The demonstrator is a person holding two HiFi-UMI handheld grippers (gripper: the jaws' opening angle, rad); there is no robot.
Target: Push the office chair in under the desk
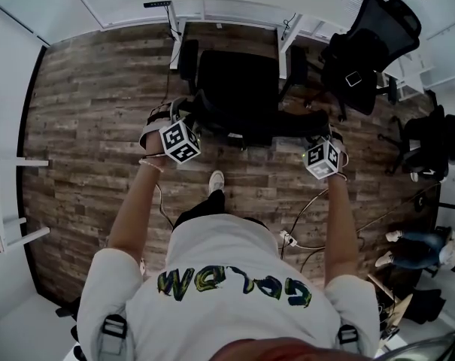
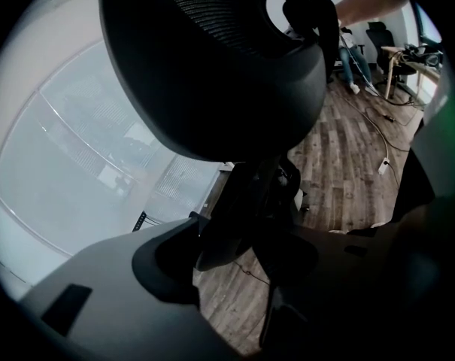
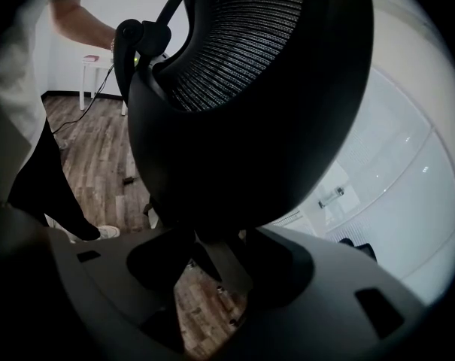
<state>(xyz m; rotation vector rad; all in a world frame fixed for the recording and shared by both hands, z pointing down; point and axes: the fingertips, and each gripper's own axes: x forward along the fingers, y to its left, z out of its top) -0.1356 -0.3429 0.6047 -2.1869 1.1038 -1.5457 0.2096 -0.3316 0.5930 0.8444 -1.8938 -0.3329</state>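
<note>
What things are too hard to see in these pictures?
1. Wheels of the office chair: head view, hidden under its seat and back.
2. Whether the left gripper pinches the chair: left gripper view, dark jaw blends into dark chair.
3. Whether the right gripper pinches it: right gripper view, the chair back shadows the jaws.
4. Another person: head view, cut off by the right edge.
</note>
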